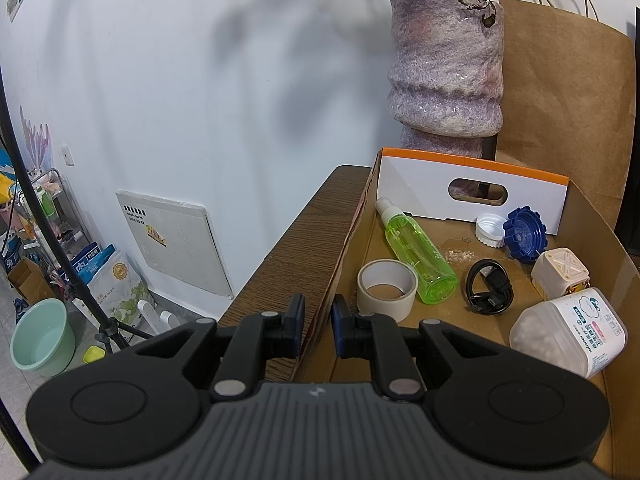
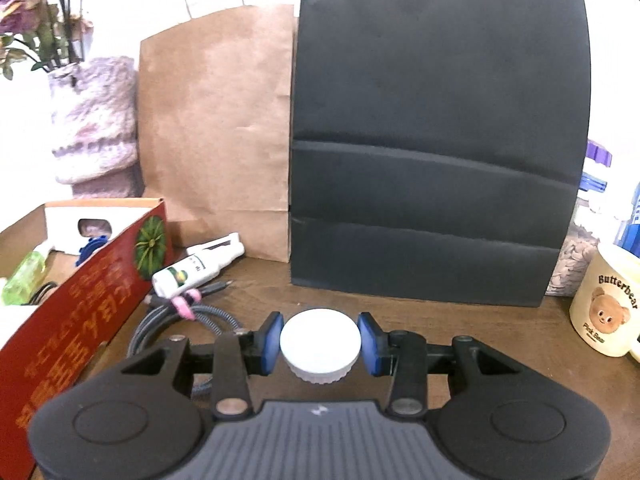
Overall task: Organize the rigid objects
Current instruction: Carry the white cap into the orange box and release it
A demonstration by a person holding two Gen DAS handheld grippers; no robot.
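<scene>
White cap [image 2: 319,340]: sat pinched between the right gripper [image 2: 319,338] pads, above the wooden table [image 2: 460,320].
Left gripper [image 1: 317,322]: clamped narrowly on the cardboard box [image 1: 592,220] near wall.
Risk of slip: the ribbed, round cap was held only at its edges and could have popped out.
Risk at the box: its red wall stood between cap and tray; clipping it might have knocked the cap loose.

My left gripper [image 1: 318,330] sits at the lower centre of its frame, tilted downward, jaws closed around the wall of the cardboard box [image 1: 320,320]. My right gripper [image 2: 320,338], lower centre too, clamps a white cap [image 2: 319,342] between both blue pads [image 2: 270,340].
</scene>
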